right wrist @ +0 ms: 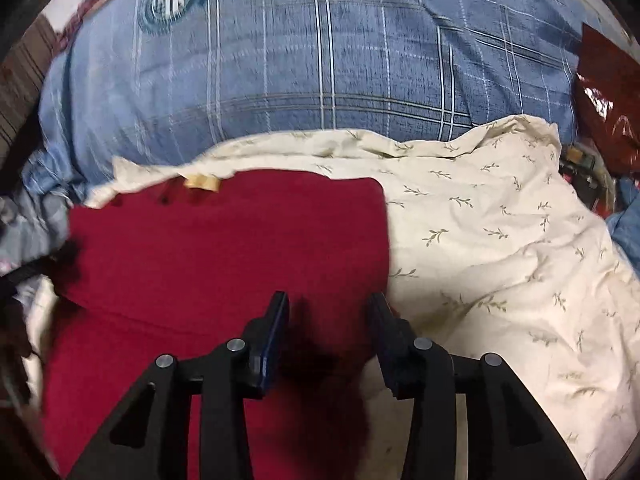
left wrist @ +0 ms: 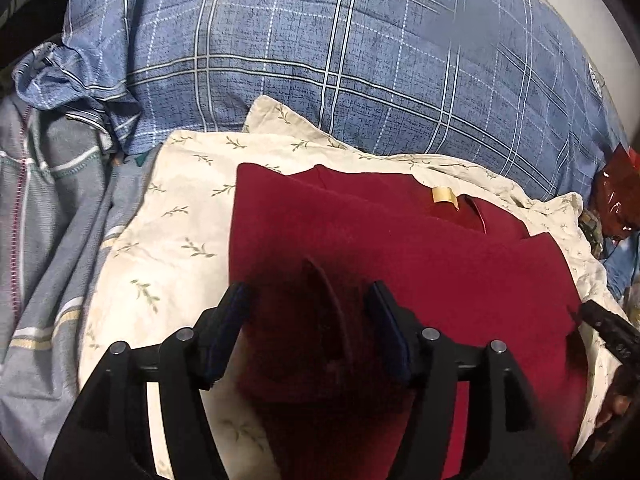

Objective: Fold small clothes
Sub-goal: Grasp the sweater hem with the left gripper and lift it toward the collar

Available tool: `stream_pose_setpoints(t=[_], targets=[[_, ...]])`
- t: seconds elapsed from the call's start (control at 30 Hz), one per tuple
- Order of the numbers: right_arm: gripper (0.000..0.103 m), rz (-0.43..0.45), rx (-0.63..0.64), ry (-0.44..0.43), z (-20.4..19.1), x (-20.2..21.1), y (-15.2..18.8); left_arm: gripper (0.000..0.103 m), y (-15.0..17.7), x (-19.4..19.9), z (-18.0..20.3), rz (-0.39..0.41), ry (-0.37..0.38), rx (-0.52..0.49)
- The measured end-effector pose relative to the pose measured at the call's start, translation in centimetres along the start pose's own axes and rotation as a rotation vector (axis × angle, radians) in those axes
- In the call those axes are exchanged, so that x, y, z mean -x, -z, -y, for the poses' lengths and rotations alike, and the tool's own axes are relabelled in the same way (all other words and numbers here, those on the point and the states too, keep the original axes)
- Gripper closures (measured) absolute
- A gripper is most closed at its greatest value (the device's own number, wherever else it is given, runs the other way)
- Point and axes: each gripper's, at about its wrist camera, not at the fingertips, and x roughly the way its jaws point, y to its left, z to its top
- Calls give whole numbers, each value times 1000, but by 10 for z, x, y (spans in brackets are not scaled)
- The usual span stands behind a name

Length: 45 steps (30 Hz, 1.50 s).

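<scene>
A dark red garment [left wrist: 400, 256] lies partly folded on a cream leaf-print cloth [left wrist: 176, 216], with a beige label [left wrist: 443, 195] near its far edge. My left gripper [left wrist: 308, 292] is open, with a raised fold of the red fabric standing between its fingers. In the right wrist view the red garment [right wrist: 224, 248] lies left of centre on the cream cloth [right wrist: 500, 240]. My right gripper [right wrist: 330, 300] is open over the garment's right edge, with fabric between the fingers. The right gripper's tip [left wrist: 600, 320] shows at the garment's right edge in the left wrist view.
A large blue plaid pillow [left wrist: 320, 48] lies behind the cloth. Grey striped bedding [left wrist: 48, 220] lies to the left. A shiny red wrapper [right wrist: 604, 104] and clutter sit at the right.
</scene>
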Motion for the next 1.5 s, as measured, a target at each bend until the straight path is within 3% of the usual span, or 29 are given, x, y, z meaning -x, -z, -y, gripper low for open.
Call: stream_pose_setpoints(t=[0.27,0.43,0.63,0.93,1.03,1.13,1.2,1.3,1.5], targets=[[52,-17,-30,-45,9,26,28,32,22,31,8,13,-44,1],[41,-25,-52,-79,12,34,43,31,41,42,15,-12,-55,-10],[39,-25,-77,-86,16,38,55,21,69,59,16,-30,-17,18],[39,10,-179,-57,41,9,22,21,99,72,11,-24,5,51],[39,21,-162,-4,41,-5,5,21,107,70,9,-25,-18,50],[39,-57,-127,78,38,-30,3,21,111,65,7,-38,-38,57],[39,-76,-124,75,38,-37,8,21,113,62,7,-40,-47,53],[39,-45,-99,76,34,-17,13,21,116,61,8,-36,-59,37],[32,-31,-36,-16,30,33,36,21,117,63,10,-30,-64,26]])
